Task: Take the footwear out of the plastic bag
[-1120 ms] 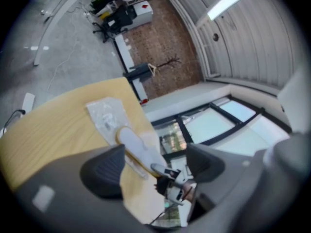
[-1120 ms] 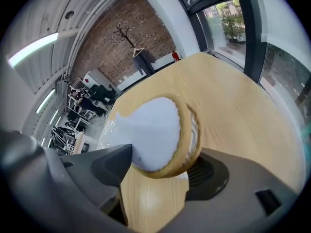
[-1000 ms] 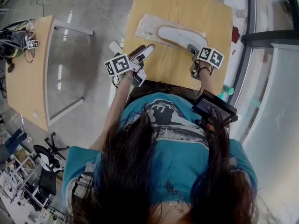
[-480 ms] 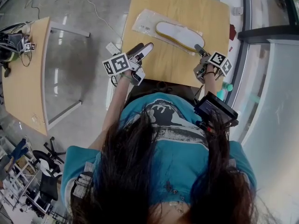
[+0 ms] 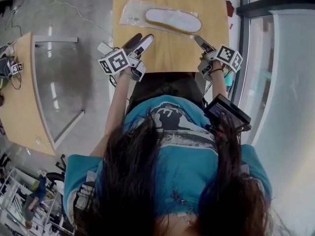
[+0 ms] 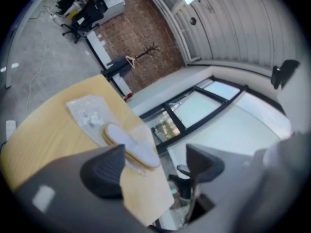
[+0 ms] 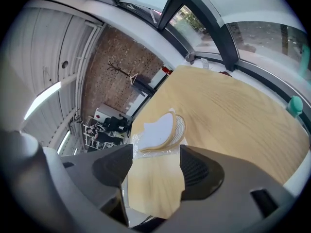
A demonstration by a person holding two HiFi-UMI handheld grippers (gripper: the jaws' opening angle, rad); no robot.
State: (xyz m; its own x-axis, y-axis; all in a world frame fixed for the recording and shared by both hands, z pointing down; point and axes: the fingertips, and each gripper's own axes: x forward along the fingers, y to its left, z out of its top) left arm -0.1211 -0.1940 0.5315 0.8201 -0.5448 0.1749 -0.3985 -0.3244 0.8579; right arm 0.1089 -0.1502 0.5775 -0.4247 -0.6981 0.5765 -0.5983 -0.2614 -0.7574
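Ahead of your left gripper, its left jaw hides the footwear's near end; whether that footwear sits inside the plastic bag or on it, you cannot tell; farther ahead, the table's far end is cut off by the head view's top edge.

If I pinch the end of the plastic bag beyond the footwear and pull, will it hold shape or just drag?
Likely floppy: the plastic bag looks thin, clear and wrinkled, so it should crumple when pinched. It is probably slippery too, lying flat on the smooth wooden table. The flat footwear looks light, so it may drag along.
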